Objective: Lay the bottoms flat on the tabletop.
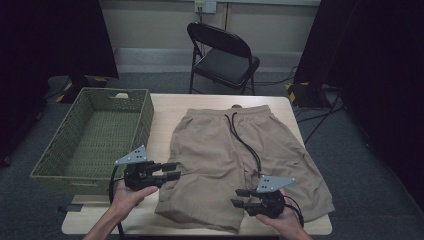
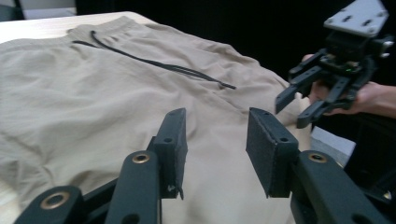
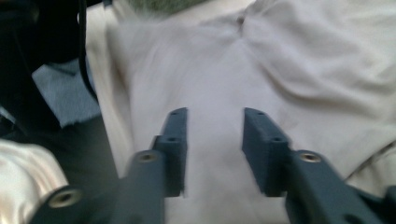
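So your right gripper [image 1: 239,197] sat nearest you, over the bottom hem of the shorts [image 1: 215,150], jaws parted with nothing pinched between them, just cloth underneath. No earlier shot to compare, but the right gripper view was a bit blurry. Your left gripper [image 1: 172,171] hung at the left edge of the shorts, pointing across them, jaws also apart and gripping nothing; in the left gripper view you could see bare fabric through the gap and your other gripper out past it. The shorts lay flat on the table [image 1: 165,107], waistband at the far side, black drawstring [image 1: 243,140] trailing down the middle. The green basket [image 1: 95,131] stood just left of them. Behind the table was a folding chair [image 1: 222,57].
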